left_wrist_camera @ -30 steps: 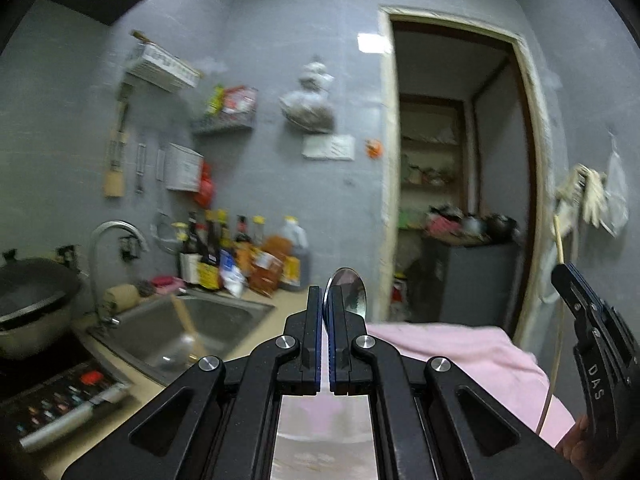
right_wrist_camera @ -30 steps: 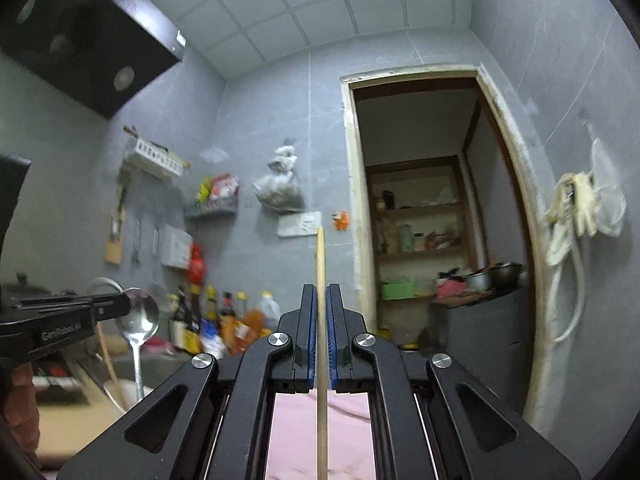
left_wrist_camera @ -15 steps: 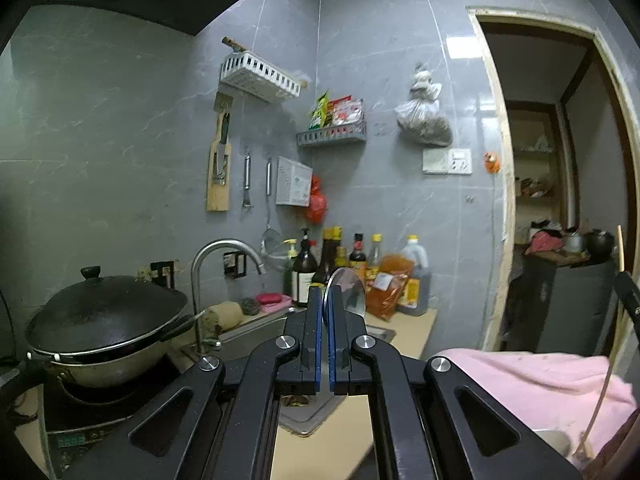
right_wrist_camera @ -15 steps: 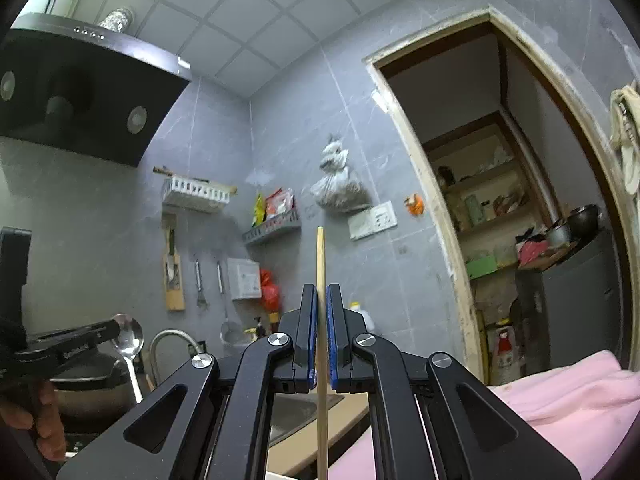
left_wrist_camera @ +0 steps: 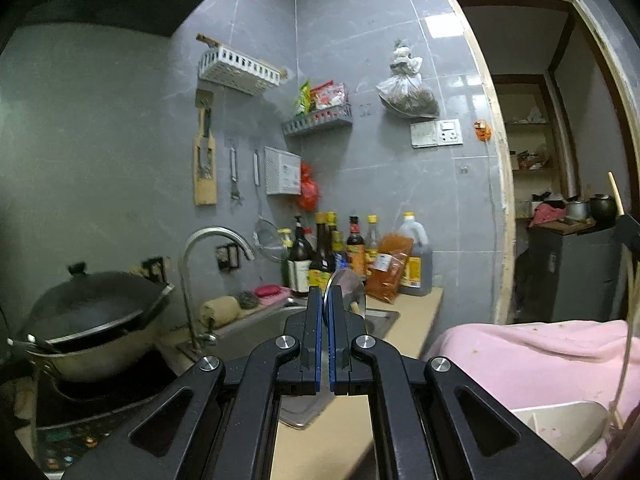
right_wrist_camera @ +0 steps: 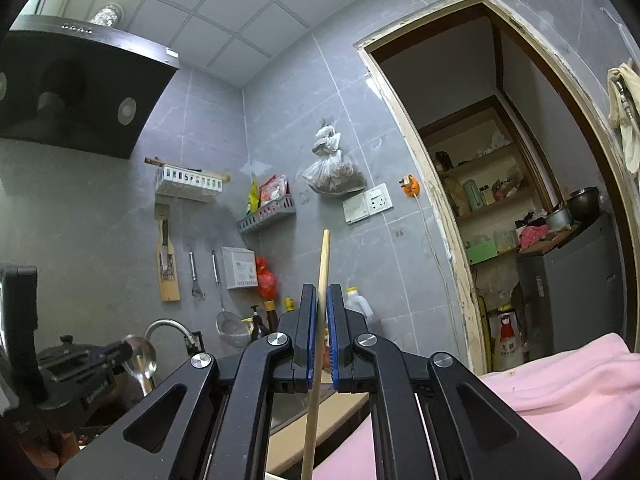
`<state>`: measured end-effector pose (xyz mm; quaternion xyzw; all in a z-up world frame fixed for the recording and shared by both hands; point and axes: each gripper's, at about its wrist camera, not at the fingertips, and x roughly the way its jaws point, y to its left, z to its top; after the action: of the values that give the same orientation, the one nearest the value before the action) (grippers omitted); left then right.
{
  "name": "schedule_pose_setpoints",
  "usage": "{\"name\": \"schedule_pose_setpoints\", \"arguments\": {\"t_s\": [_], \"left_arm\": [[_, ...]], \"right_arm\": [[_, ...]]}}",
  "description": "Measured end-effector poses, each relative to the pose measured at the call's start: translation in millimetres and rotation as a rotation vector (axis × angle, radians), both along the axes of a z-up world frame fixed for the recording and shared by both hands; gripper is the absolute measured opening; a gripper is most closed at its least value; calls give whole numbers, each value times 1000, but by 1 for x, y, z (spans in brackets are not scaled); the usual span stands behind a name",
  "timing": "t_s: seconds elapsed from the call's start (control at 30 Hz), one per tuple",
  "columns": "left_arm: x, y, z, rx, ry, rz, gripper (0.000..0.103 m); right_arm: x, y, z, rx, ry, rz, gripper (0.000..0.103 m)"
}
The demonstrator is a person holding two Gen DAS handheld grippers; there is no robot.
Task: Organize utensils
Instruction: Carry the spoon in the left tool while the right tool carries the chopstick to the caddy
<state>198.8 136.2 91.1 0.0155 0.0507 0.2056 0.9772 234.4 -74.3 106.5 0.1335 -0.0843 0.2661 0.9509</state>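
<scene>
My left gripper is shut on a metal spoon, whose bowl stands up just past the fingertips, in front of the sauce bottles. My right gripper is shut on a wooden chopstick that runs up between the blue pads, leaning slightly right. In the right wrist view the spoon shows at the lower left, bowl up, held level over the stove side. In the left wrist view the chopstick pokes up at the far right edge. A white slotted basket hangs high on the wall.
A lidded wok sits on the stove at left, beside a faucet and sink. Bottles line the counter's back. A pink cloth and a white tray lie at right. Utensils hang on the wall; an open doorway is right.
Both views have swung left, from the doorway toward the sink, wok and wall racks. The chopstick now leans in the right gripper instead of standing straight. Both grips are unchanged.
</scene>
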Motion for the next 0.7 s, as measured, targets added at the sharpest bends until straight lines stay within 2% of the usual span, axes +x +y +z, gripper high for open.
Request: {"name": "schedule_pose_setpoints", "arguments": {"t_s": [0.1, 0.17, 0.53, 0.7], "left_arm": [[1, 8, 0, -51, 6, -47, 1], [3, 10, 1, -58, 9, -53, 1], [4, 0, -4, 38, 4, -19, 1], [7, -3, -10, 38, 25, -28, 1]], "right_arm": [[3, 0, 3, -2, -11, -8, 3], [5, 1, 3, -3, -14, -13, 3], [13, 6, 5, -6, -39, -43, 3], [16, 2, 5, -2, -25, -43, 3]]}}
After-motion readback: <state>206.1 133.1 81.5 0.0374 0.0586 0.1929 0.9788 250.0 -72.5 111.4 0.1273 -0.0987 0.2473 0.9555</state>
